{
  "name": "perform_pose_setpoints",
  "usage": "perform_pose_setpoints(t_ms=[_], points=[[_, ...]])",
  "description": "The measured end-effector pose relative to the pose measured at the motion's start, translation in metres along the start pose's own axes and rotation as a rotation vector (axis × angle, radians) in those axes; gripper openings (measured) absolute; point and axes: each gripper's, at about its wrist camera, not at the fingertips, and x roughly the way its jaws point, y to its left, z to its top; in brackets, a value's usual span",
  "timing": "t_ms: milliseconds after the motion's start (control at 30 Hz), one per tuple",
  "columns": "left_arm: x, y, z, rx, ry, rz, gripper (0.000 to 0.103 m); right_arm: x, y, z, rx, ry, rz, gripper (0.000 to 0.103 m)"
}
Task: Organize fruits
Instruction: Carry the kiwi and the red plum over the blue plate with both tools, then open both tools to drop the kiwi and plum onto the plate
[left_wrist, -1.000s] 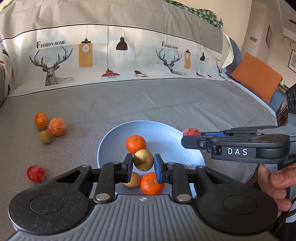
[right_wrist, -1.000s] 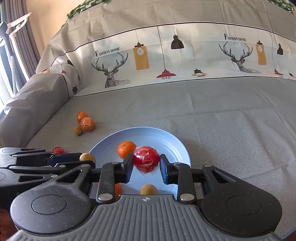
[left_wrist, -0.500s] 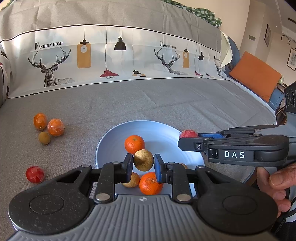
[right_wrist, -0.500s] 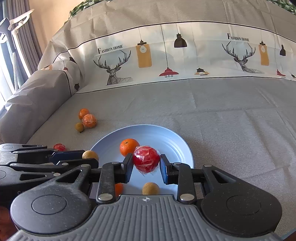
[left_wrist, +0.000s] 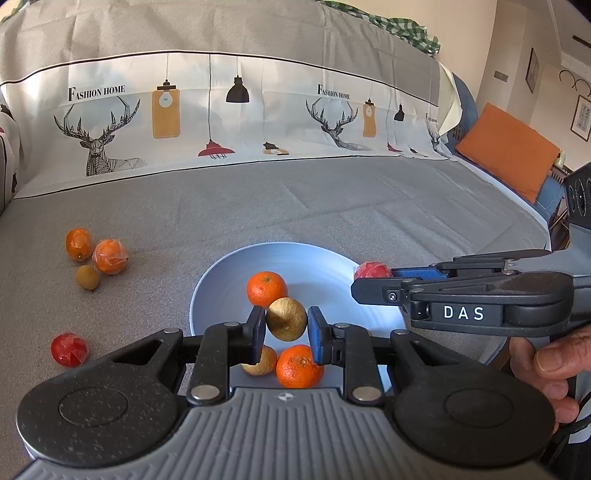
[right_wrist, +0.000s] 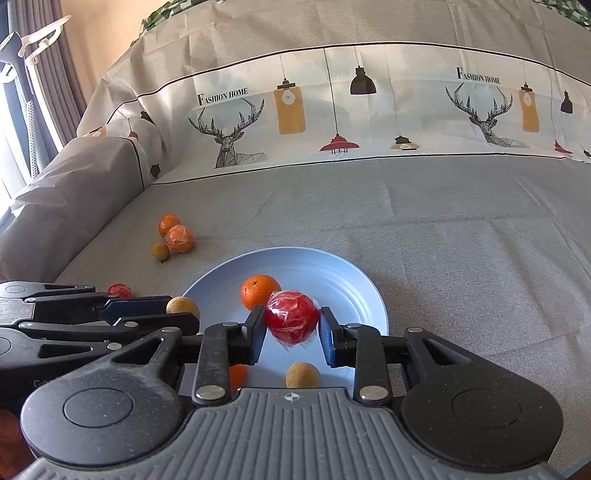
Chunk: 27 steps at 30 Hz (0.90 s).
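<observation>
Above the smooth, round pale-blue plate on grey woven fabric, the left gripper pinches a matte tan fruit while the right gripper clamps a glossy film-wrapped red fruit, and a dimpled orange lies on the plate.

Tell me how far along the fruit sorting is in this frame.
Partly done. Three fruits lie in the blue plate. In hand: the left tool grips a brown fruit and the right tool a wrapped red fruit, both over the plate. Left: four fruits on the grey cover, including a red one.
</observation>
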Motion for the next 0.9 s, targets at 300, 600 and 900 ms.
perform_pose_setpoints(t_ms=[300,600,900], points=[[-0.0001,0.0004,-0.0001,0.001,-0.002,-0.002,0.027,0.0,0.0006,0.0,-0.001,0.0,-0.001,0.032],[-0.0001,0.0008,0.0006,-0.01,-0.002,-0.009,0.029,0.0004,-0.0006,0.0002,0.002,-0.002,-0.009,0.033],[-0.001,0.001,-0.0003,-0.013,-0.006,-0.008,0.029,0.0018,-0.0018,-0.0036,0.018,0.001,-0.021,0.053]])
